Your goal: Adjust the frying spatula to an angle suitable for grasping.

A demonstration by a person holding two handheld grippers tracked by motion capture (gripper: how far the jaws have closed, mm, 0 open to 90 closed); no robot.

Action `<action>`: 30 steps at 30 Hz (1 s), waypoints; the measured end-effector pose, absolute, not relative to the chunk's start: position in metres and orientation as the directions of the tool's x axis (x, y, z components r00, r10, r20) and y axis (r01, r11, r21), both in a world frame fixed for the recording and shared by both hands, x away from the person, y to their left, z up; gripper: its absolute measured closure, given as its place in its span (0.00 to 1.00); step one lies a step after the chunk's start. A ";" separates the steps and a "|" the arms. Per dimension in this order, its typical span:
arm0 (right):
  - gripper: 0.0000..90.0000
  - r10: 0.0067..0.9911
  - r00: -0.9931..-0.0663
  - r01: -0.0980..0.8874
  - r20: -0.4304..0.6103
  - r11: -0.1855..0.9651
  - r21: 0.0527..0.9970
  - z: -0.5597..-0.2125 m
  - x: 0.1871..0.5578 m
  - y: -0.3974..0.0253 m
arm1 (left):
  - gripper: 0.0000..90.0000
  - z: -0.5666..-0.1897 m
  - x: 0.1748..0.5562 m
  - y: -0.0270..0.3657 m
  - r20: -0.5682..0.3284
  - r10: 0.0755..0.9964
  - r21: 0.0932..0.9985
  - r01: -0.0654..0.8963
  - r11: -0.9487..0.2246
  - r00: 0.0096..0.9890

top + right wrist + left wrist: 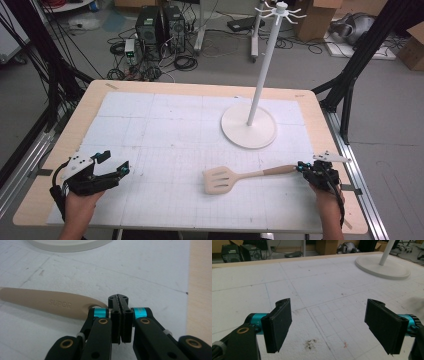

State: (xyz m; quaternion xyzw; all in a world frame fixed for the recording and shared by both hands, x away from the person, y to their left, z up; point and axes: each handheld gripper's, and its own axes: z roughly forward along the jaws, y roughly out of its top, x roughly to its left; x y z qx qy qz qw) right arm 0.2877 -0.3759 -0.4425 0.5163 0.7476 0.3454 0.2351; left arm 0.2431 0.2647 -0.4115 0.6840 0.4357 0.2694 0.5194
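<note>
Beige spatula with a cream slotted blade, lying toward the near right corner of a white mat ruled in a faint grey grid, finer squares along the near edge and a few dark specks near the left gripper. White stand on a round off-white base toward the far right of the mat, pale wood table showing as a light tan border around all four mat edges. Black jaws with turquoise collars and brass-coloured rivets on left gripper and right gripper alike.
</note>
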 end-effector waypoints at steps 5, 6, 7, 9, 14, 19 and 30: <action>0.99 0.924 -0.383 0.617 -0.007 0.262 0.742 -0.443 0.291 -0.362 | 0.25 -0.412 0.243 0.264 -0.081 0.874 0.945 0.316 -0.086 0.480; 0.99 0.923 -0.384 0.620 -0.004 0.261 0.740 -0.443 0.292 -0.359 | 0.25 -0.412 0.243 0.264 -0.081 0.874 0.945 0.317 -0.086 0.480; 0.99 0.921 -0.389 0.619 -0.008 0.268 0.738 -0.442 0.292 -0.356 | 0.25 -0.412 0.244 0.264 -0.081 0.874 0.945 0.317 -0.087 0.480; 0.99 0.916 -0.401 0.615 -0.013 0.279 0.738 -0.442 0.293 -0.350 | 0.25 -0.412 0.244 0.263 -0.084 0.874 0.945 0.317 -0.083 0.478; 0.99 0.909 -0.418 0.615 0.000 0.283 0.736 -0.441 0.296 -0.338 | 0.25 -0.412 0.244 0.263 -0.080 0.873 0.944 0.317 -0.089 0.481; 0.99 0.897 -0.442 0.611 0.006 0.297 0.734 -0.440 0.298 -0.325 | 0.25 -0.412 0.244 0.262 -0.078 0.872 0.943 0.319 -0.092 0.483; 0.99 0.869 -0.495 0.609 0.008 0.340 0.717 -0.440 0.301 -0.295 | 0.25 -0.412 0.245 0.261 -0.079 0.873 0.944 0.318 -0.090 0.481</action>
